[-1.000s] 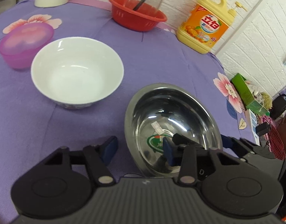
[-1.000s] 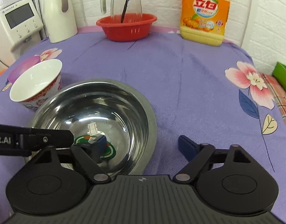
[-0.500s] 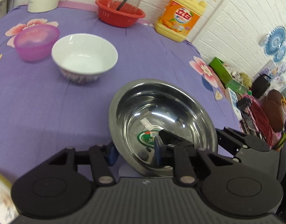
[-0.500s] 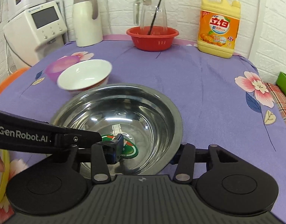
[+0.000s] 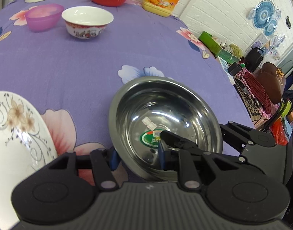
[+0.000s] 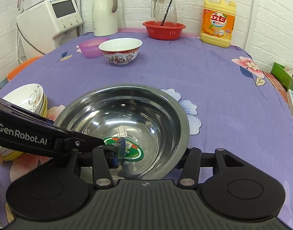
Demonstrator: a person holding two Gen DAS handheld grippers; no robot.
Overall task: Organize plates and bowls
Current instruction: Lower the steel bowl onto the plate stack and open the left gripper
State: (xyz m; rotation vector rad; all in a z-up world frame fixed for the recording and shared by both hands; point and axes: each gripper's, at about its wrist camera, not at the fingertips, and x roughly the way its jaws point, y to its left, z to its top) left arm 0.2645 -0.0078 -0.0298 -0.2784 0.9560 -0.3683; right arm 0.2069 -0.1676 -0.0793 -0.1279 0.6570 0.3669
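The tabletop (image 6: 213,88), covered by a purple flowered cloth, carries everything in reach. Largest on it is the steel bowl (image 6: 156,115) (image 5: 184,103), near the front edge, with a green sticker on its bottom. Both tongs grip this bowl by its rim: the left tongs (image 5: 137,156) are closed on the near-left wall, one finger inside and one outside, and the right tongs (image 6: 149,158) clamp the near wall the same way. Whether the bowl rests on the cloth or is lifted cannot be told. Just left of it stands a stack of white floral bowls (image 6: 25,97) (image 5: 14,126). Farther back sits a white bowl with a red pattern (image 6: 120,49) (image 5: 87,22), touching or just beside a smaller pink bowl (image 6: 90,47) (image 5: 43,16).
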